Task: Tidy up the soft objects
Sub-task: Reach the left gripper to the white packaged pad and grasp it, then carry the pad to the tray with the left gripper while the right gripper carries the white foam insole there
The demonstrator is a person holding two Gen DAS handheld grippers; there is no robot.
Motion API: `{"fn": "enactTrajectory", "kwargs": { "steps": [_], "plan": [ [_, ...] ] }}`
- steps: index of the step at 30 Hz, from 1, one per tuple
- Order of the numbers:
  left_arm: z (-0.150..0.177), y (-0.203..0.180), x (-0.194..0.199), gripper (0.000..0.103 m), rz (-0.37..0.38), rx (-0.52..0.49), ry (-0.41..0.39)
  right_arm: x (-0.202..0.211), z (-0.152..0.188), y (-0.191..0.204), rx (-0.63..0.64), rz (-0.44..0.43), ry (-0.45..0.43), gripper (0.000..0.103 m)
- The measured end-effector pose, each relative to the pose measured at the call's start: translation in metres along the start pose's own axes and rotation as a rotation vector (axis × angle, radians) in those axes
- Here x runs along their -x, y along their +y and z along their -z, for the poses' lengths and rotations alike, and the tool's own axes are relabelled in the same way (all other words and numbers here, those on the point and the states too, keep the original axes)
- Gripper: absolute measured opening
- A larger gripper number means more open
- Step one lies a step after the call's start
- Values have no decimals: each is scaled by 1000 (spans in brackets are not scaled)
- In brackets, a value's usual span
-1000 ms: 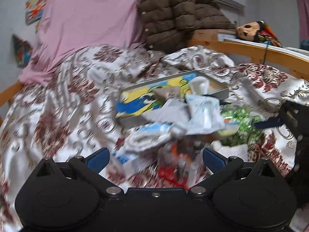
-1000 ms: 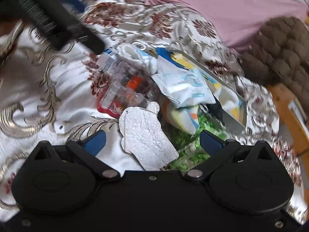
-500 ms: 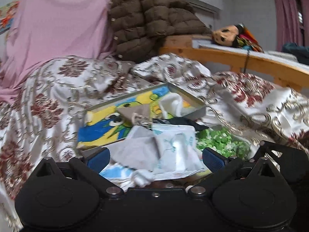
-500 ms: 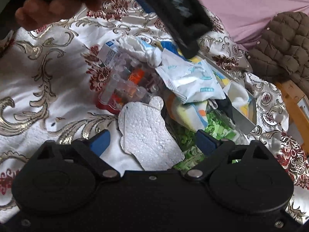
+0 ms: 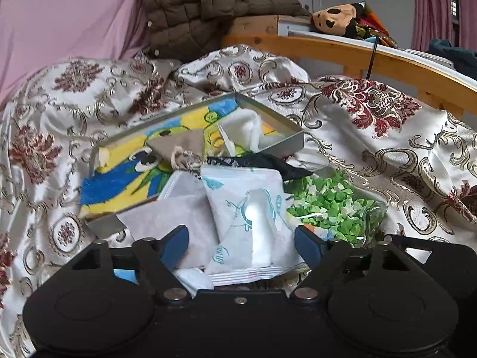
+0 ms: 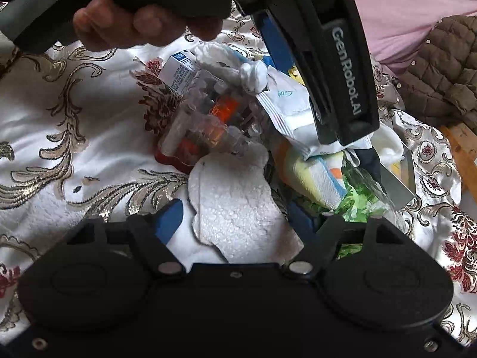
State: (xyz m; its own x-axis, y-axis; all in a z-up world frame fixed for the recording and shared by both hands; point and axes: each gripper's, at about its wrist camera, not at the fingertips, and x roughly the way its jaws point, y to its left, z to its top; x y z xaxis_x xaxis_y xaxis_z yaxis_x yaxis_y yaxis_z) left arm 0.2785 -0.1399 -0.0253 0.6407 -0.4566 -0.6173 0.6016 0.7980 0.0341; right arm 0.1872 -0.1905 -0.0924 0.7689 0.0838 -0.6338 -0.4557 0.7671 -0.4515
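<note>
Soft packets and scraps lie heaped on a patterned bedspread point(image 5: 372, 125) as both tools close in. Between the narrowing jaws of the left tool point(image 5: 241, 243) sits a white wipes packet point(image 5: 250, 217); whether the pads press it cannot be told. The right tool point(image 6: 235, 220), jaws also narrowing, straddles a white foam piece point(image 6: 235, 197), contact unclear. Just beyond are a clear plastic pack point(image 6: 202, 125), a bag of green bits point(image 5: 331, 205) and a cartoon-lined tray point(image 5: 286, 146).
</note>
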Motion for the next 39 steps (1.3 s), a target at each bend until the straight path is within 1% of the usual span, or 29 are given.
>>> {"fn": "enactTrajectory", "kwargs": {
  "steps": [3,5,6,7,8,12,13,14,19,23,26,27,29,34,39],
  "plan": [
    [1,1,-3,68,14,17,18,-3,2,1,3,1,6,64],
    [2,0,-3,60,23,20,23,-4,3,1,3,-1,10,64],
    [3,-1,-3,59,23,21,26,-3,2,1,3,0,11,64],
    [4,-1,-3,56,20,22,27,-2,1,1,2,2,12,64],
    [4,-2,-3,48,17,23,29,-2,2,1,1,3,13,64],
    [4,2,-2,37,3,50,40,1,2,-1,-4,3,10,63],
    [4,4,-1,31,0,64,41,1,2,-2,-6,3,9,63],
    [3,6,-1,28,-1,77,44,2,2,-2,-10,2,8,63],
    [4,11,0,26,3,128,53,8,1,-8,-32,3,3,63],
    [6,6,0,19,3,121,61,10,0,-9,-46,7,3,62],
    [5,3,5,17,-8,116,57,12,0,-10,-51,8,2,62],
    [5,3,7,17,-13,116,57,13,-1,-10,-52,12,-1,60],
    [3,4,12,17,-22,123,51,18,-2,-9,-53,23,-8,59],
    [-5,10,26,17,-43,158,21,31,-2,-12,-67,49,-51,59],
    [-17,15,42,17,-78,196,-51,45,-3,-16,-94,98,-119,59]
  ]
}}
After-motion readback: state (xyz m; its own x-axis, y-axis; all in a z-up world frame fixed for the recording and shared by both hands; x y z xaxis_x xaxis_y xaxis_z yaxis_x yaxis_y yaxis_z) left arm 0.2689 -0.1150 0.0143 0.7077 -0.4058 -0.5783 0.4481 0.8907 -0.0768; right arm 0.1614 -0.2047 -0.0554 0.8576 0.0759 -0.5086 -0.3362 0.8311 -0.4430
